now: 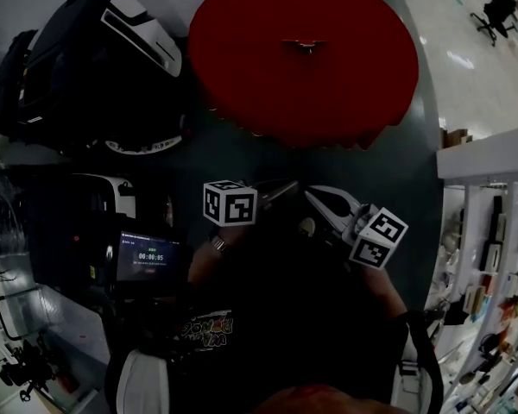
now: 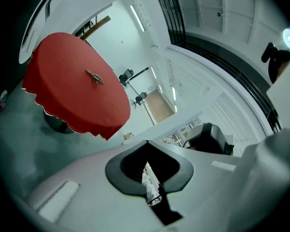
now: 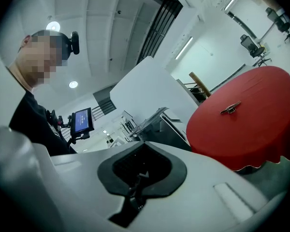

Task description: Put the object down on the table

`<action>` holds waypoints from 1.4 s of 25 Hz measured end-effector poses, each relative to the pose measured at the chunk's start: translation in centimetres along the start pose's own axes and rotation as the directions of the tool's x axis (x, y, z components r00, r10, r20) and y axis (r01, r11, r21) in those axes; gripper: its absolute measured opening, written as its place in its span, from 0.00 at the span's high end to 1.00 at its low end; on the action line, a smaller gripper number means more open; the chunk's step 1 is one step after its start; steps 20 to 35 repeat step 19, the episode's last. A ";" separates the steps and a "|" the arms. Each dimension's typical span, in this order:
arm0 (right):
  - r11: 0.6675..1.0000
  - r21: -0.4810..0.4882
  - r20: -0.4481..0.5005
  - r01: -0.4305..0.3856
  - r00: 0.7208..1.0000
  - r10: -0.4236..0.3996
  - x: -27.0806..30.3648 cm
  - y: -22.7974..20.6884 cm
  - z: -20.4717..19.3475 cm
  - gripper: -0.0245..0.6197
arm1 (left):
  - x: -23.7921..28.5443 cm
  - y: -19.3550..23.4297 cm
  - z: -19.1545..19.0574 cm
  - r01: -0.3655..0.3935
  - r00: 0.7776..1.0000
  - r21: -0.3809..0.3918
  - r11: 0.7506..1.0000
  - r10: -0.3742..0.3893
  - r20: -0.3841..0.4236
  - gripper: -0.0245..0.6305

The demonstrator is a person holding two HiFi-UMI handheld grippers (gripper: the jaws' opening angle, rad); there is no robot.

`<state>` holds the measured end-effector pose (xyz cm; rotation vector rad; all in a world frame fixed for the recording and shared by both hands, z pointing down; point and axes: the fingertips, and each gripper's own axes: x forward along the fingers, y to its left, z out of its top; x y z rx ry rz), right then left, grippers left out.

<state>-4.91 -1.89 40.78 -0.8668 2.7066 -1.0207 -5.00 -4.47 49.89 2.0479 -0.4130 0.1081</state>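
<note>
Head view: one table (image 1: 242, 76) bearing one object (image 1: 304, 46); left tongs (image 2: 147, 146) and right tongs (image 3: 143, 146) closed, empty.

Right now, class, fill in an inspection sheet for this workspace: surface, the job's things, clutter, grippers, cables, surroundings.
Surface: round table with a red scalloped cloth.
Job's things: small metal object lying near the cloth's middle, apart from both grippers.
Clutter: nothing seen on the cloth.
Grippers: left gripper and right gripper both shut and empty, held short of the table.
Cables: nothing seen.
Surroundings: lit timer screen, dark machines, shelves, black office chair.
</note>
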 end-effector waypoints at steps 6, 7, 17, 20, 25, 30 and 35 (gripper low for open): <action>0.999 -0.011 -0.032 -0.031 0.999 0.031 1.7 1.9 -0.8 0.96 | -2.2 -0.2 -0.5 0.005 1.000 -0.012 1.000 -0.005 0.017 0.93; 0.999 -0.012 -0.035 -0.034 0.999 0.034 1.8 2.0 -0.9 0.96 | -2.4 -0.1 -0.5 0.004 1.000 -0.014 1.000 -0.003 0.023 0.93; 0.999 -0.018 -0.030 -0.037 0.999 0.036 2.0 2.4 -1.6 0.96 | -3.5 0.9 -0.5 0.000 0.998 -0.044 0.999 0.003 0.062 0.93; 0.999 -0.019 -0.029 -0.033 0.999 0.033 2.0 2.4 -1.7 0.96 | -3.5 0.9 -0.7 0.000 0.998 -0.042 0.999 0.002 0.057 0.93; 0.999 -0.019 -0.029 -0.033 0.999 0.033 2.0 2.4 -1.7 0.96 | -3.5 0.9 -0.7 0.000 0.998 -0.042 0.999 0.002 0.057 0.93; 0.999 -0.019 -0.029 -0.033 0.999 0.033 2.0 2.4 -1.7 0.96 | -3.5 0.9 -0.7 0.000 0.998 -0.042 0.999 0.002 0.057 0.93; 0.999 -0.019 -0.029 -0.033 0.999 0.033 2.0 2.4 -1.7 0.96 | -3.5 0.9 -0.7 0.000 0.998 -0.042 0.999 0.002 0.057 0.93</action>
